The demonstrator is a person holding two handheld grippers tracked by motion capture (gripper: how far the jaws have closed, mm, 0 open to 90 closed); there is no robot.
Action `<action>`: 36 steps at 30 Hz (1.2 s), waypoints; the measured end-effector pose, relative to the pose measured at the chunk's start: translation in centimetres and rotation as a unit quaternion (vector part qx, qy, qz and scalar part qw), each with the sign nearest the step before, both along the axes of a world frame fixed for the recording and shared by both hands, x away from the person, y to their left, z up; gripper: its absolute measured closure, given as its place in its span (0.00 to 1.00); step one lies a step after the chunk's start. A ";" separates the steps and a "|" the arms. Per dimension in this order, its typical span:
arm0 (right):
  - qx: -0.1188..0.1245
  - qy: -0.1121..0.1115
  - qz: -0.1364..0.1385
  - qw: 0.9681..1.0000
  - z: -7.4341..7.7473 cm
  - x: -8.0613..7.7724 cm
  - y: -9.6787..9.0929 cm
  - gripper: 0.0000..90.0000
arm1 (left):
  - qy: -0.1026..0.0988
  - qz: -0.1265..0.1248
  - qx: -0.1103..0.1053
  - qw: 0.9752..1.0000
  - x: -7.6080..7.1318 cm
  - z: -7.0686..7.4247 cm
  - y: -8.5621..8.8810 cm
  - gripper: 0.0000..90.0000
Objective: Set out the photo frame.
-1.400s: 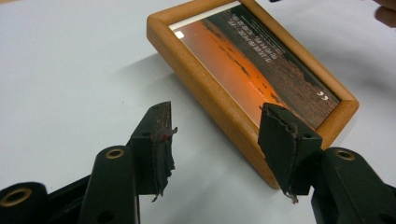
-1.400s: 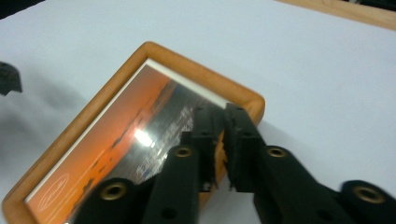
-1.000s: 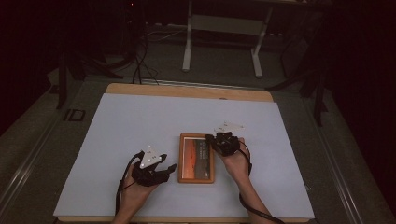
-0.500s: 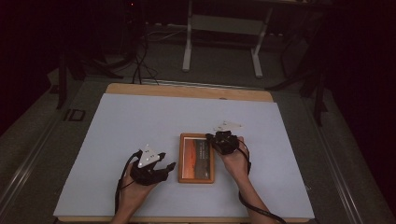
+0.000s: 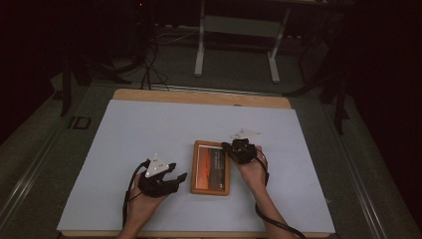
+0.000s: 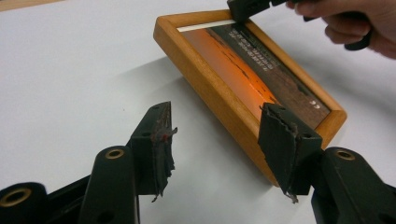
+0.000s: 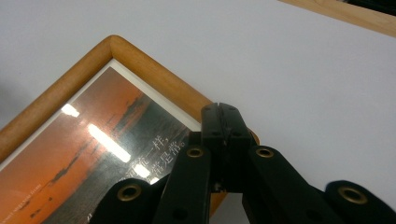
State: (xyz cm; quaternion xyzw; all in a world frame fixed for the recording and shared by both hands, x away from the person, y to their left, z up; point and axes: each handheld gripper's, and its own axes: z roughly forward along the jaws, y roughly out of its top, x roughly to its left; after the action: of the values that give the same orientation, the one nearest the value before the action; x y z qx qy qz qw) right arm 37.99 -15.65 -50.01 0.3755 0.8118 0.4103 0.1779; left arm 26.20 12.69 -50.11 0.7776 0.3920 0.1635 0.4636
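High view overhead; gripper views share frame.

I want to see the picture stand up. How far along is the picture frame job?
Barely started. The picture frame lies flat on the white table. In hand: the right gripper, fingers shut, rests on the frame's far right edge. The left gripper waits open beside the frame's left side, not touching. Left: grasping and lifting it, probably.

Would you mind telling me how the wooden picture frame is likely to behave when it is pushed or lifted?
The picture frame looks rigid, so it would probably move as one piece. Its glossy front reflects lights, suggesting a breakable pane. Lying flat on the white sheet, it seems likelier to slide than tip.
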 end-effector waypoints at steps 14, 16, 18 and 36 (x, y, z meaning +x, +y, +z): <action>-0.004 0.020 -0.024 1.000 -1.2 0.7 -1.2 1.00 | 0.021 -0.008 -0.012 1.000 0.1 -0.3 -0.3 0.45; -0.005 0.026 -0.029 0.999 -1.5 0.7 -1.4 1.00 | 0.023 -0.008 -0.017 1.000 0.2 -0.3 -0.3 0.44; -0.004 0.030 -0.033 0.999 -1.8 0.8 -1.6 1.00 | 0.023 -0.012 -0.021 0.999 0.2 -0.4 -0.3 0.43; 0.009 0.043 -0.035 0.998 -2.0 1.1 -1.9 1.00 | 0.025 -0.027 -0.020 0.999 -0.4 -0.3 -2.2 0.27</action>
State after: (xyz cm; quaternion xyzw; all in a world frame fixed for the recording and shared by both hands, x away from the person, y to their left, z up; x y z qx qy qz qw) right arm 39.08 -17.56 -52.04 0.4221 0.8017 0.3943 0.1538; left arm 25.78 10.51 -50.42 0.7821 0.3855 0.1240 0.4737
